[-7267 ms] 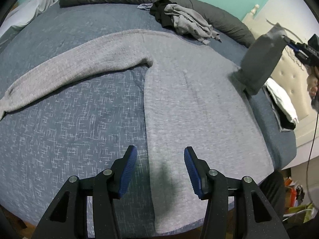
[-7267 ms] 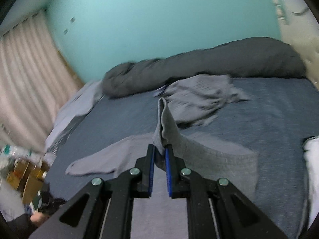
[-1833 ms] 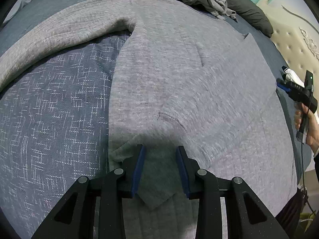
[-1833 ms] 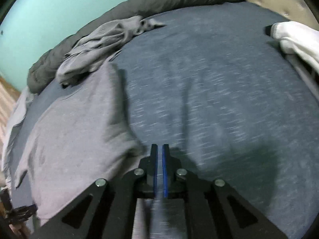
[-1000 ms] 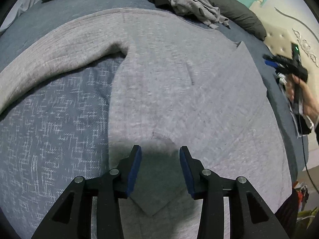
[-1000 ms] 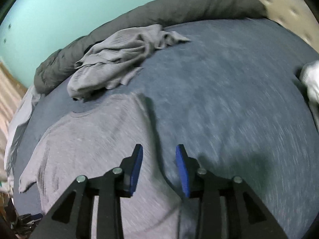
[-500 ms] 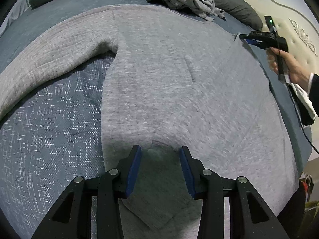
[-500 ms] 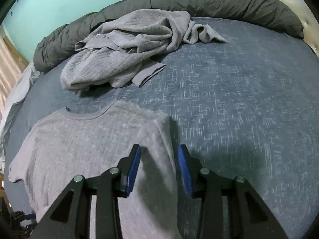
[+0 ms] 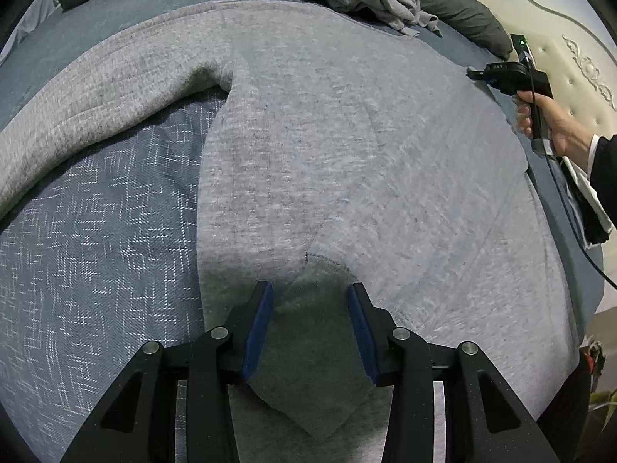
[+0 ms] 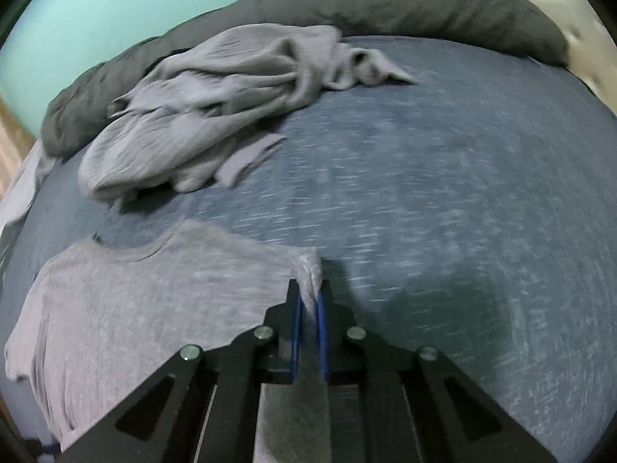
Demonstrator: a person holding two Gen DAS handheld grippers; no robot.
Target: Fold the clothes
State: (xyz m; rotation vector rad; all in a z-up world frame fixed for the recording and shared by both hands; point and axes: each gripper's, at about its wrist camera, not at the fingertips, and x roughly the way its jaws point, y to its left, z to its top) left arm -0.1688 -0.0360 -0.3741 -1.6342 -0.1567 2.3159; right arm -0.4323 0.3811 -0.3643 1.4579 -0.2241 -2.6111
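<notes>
— What's around, left to right?

— I see the grey sweater (image 9: 347, 146) spread flat on the blue bed (image 9: 96, 239), one sleeve out left. My left tongs (image 9: 308, 308) hang wide open over the folded cuff, gripping nothing. Behind lie a crumpled grey pile (image 10: 216, 115) and a dark duvet (image 10: 385, 4).

— Since half a second ago?

— My right tongs (image 10: 308, 308), open then, have closed on the sweater's shoulder corner. I can't read any writing.
</notes>
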